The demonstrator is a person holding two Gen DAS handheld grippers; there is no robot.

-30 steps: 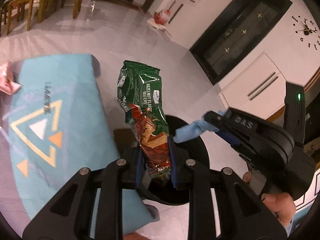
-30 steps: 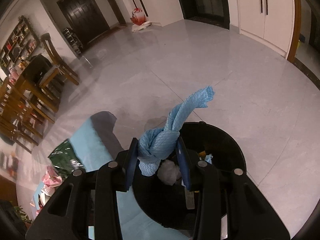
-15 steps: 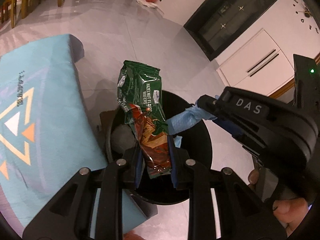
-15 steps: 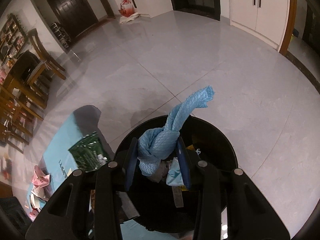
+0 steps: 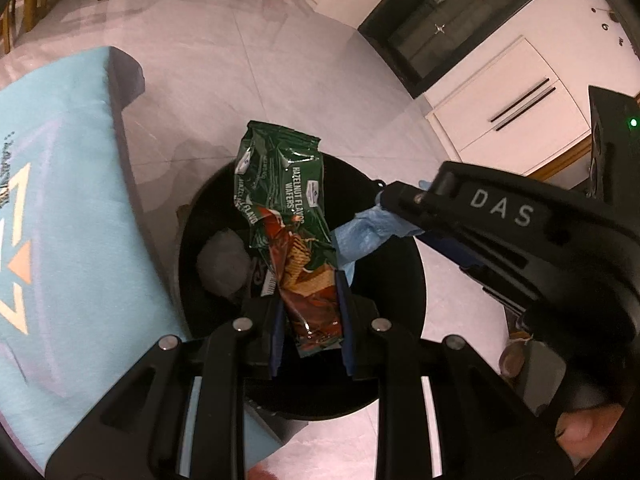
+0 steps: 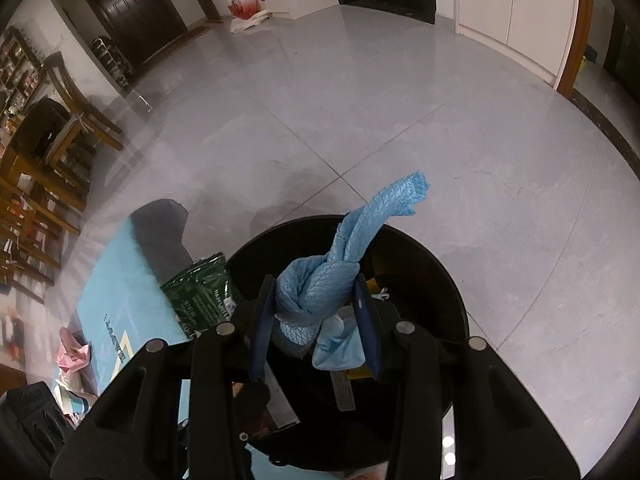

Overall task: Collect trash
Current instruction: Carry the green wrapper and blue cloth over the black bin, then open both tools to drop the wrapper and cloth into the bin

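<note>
Over black trash bin (image 5: 404, 280), L gripper (image 5: 308, 300) is clamped on green hazelnut wafer wrapper (image 5: 288, 204), w/ R gripper (image 6: 316, 304) pinching knotted blue cloth (image 6: 320, 284) alongside. Both hang above bin opening, beside the teal table (image 5: 72, 208); crumpled pink wrapper (image 6: 74, 354) lies on table.

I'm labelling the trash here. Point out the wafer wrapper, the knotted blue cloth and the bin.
wafer wrapper (image 5: 292, 200), left wrist view, green printed face
knotted blue cloth (image 6: 316, 292), right wrist view, the knot
bin (image 6: 448, 276), right wrist view, black inner wall
</note>
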